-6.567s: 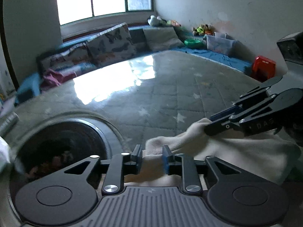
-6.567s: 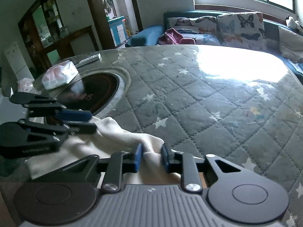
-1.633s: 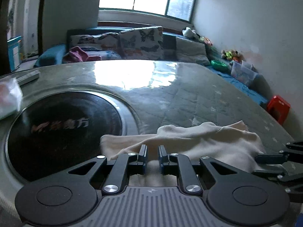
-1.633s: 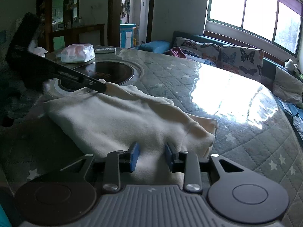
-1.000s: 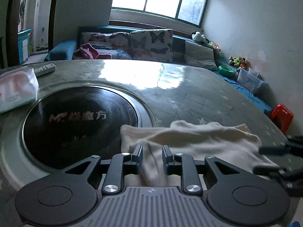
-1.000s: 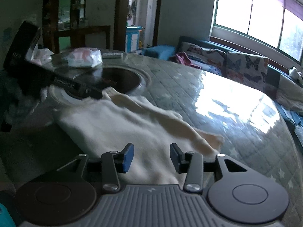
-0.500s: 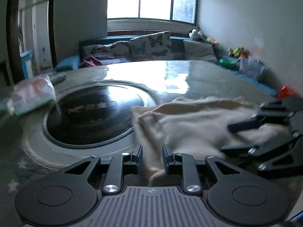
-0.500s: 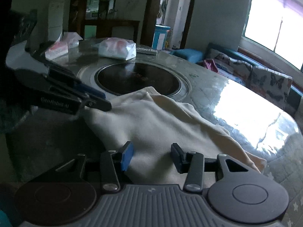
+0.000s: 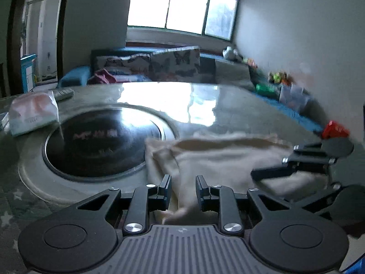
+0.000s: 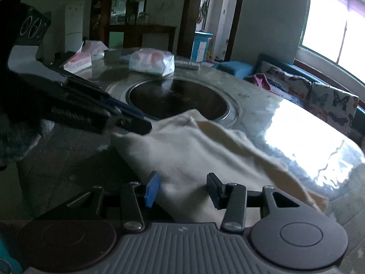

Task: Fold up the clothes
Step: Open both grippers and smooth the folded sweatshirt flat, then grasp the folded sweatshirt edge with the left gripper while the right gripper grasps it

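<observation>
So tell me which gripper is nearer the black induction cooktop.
Left. The left gripper sits at the cream garment's edge beside the cooktop; the right gripper is across the garment.

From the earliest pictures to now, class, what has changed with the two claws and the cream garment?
Both claws gripped the cream garment at first. The right claw has since let go and stands open over the cloth. The left claw has widened a little, cloth still between its fingers; whether it still pinches is unclear. The garment now lies folded on the table beside the round cooktop. The tissue pack stayed put.
</observation>
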Motion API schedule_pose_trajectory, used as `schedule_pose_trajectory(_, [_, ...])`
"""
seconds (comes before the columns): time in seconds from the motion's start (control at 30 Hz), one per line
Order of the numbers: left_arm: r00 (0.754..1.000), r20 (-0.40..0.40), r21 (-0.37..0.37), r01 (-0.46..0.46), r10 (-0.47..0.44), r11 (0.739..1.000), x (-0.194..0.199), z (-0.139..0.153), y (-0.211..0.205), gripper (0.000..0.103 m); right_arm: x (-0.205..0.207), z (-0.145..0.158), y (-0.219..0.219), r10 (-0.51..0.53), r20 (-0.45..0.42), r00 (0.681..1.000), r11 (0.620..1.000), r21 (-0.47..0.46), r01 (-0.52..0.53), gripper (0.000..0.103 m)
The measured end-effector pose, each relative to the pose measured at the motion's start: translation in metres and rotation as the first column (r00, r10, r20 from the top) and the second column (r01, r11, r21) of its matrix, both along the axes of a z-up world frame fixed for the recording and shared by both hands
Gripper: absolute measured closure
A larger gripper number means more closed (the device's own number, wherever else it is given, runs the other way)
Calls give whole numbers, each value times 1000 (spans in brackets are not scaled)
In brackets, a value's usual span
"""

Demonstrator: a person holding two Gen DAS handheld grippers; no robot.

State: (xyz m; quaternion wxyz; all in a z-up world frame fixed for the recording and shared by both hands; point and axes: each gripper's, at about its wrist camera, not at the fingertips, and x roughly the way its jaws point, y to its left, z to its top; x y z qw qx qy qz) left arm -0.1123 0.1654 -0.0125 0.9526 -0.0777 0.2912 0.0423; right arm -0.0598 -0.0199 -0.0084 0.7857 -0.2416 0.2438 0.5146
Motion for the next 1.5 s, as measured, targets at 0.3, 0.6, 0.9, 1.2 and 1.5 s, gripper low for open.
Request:
schedule_pose_trajectory(0.3, [1000,-14,2,-6,6,1000,-1,-10,-1,76,0,10,-18,-48,3,999,998,37,48,56])
schedule_pose_trajectory(0.6, [1000,-12,-10,-20,20,1000,-3,-4,-1,70,5,8,-40,-107,-41,993,993,34,109,56])
schedule_pose_trajectory(0.9, [996,-42,-40,-83,81,996,-7,2,6,48,7,6,-40,-116,-48,992,993,-6,115,47])
schedule_pose_trajectory(1.2, [988,-61,-53,-147,144,988,-12,6,17,35,-10,23,-19,-14,11,1000,1000,-16,14,34])
schedule_pose_trajectory(1.5, [977,-70,-80,-206,200,975,-20,4,31,24,-35,23,21,134,60,989,990,-62,-131,33])
